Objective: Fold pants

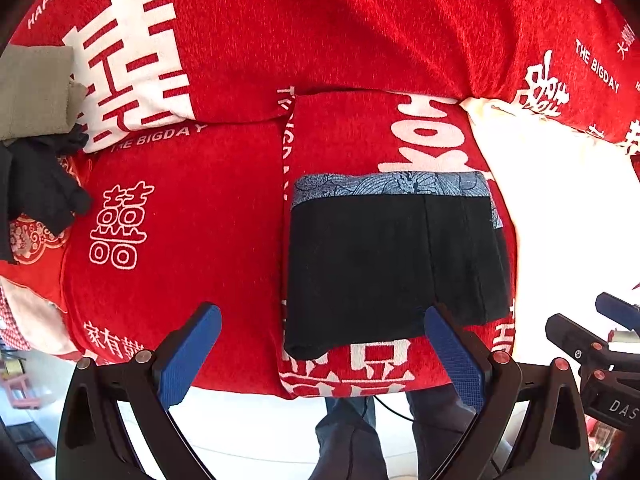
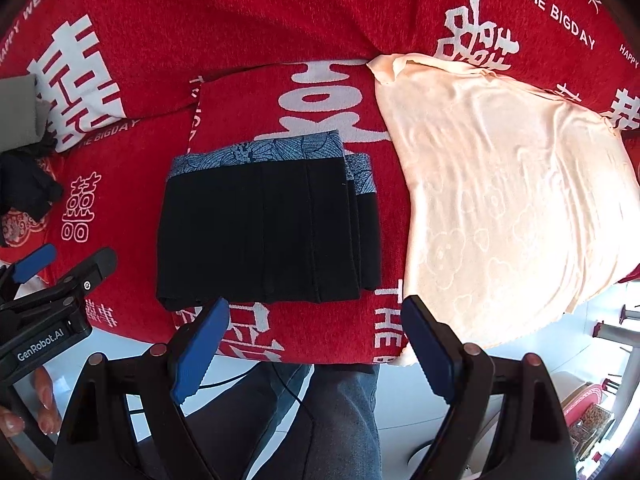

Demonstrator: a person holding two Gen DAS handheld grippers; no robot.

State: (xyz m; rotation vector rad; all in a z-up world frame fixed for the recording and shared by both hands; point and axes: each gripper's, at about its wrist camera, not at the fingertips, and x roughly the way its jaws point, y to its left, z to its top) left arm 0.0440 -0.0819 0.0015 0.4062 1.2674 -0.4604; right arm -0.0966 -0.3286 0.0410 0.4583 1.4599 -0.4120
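Observation:
The black pants (image 1: 380, 264) (image 2: 260, 232) lie folded into a flat rectangle on a red sofa cushion (image 1: 180, 220) (image 2: 320, 332). Their blue patterned waistband is at the far edge. My left gripper (image 1: 324, 314) hangs over the cushion's front edge, open, with its right finger over the near edge of the pants and nothing between the pads. My right gripper (image 2: 316, 303) is also open and empty, just in front of the pants' near edge. Each gripper shows at the side of the other's view: the left gripper (image 2: 74, 260) and the right gripper (image 1: 584, 314).
A cream cloth (image 2: 500, 200) (image 1: 560, 208) is spread to the right of the pants. A grey folded cloth (image 1: 36, 92) and a crumpled black garment (image 1: 40, 192) lie at the far left. A person's jeans-clad legs (image 2: 320, 420) stand against the sofa front, over white floor.

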